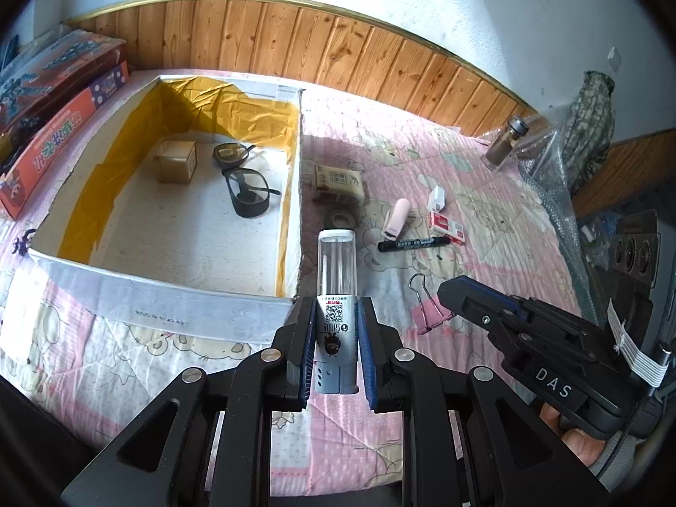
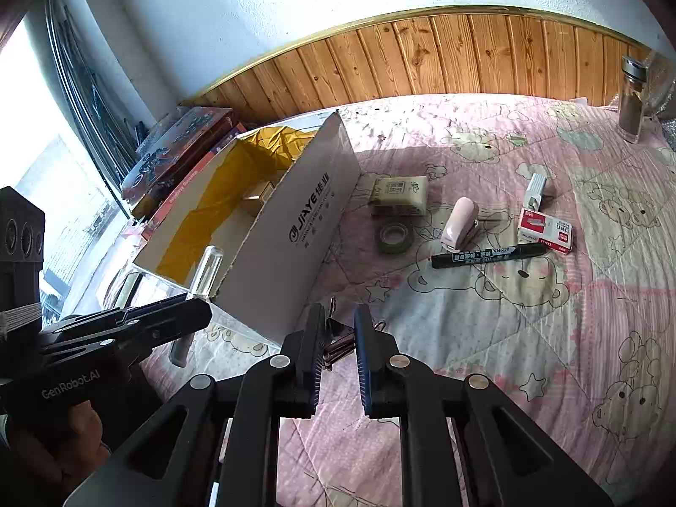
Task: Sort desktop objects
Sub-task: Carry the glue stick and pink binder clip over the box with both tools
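Pink quilt (image 2: pixel 486 338) printed with cartoon bears covers the bed, and the loose things on it can be counted: one black marker (image 2: pixel 490 255), one pink stapler (image 2: pixel 458 224), one red staple box (image 2: pixel 545 234), one roll of tape (image 2: pixel 395 238), one beige tissue pack (image 2: pixel 399 196), one small white object (image 2: pixel 535 190) and one glass jar (image 2: pixel 632 101) with a metal lid. One open cardboard box (image 1: pixel 270 219) lined with yellow tape holds two pairs of glasses (image 1: pixel 245 188) and one small brown carton (image 1: pixel 175 162). Its outer wall reads "JiAYE" (the smaller print below is too fine to read). Two game boxes (image 1: pixel 55 97) are stacked beside it.

Left tool (image 1: pixel 336 346) is clenched on a clear tube (image 1: pixel 338 287) with a QR label, held upright just outside the box's near corner. Right tool (image 2: pixel 340 355) is clenched on the wire handles of a pink binder clip (image 1: pixel 429 310), which hangs from its tips just above the quilt, beside the left tool. Its body reads "DAS"; the left one reads "GenRobot.AI".
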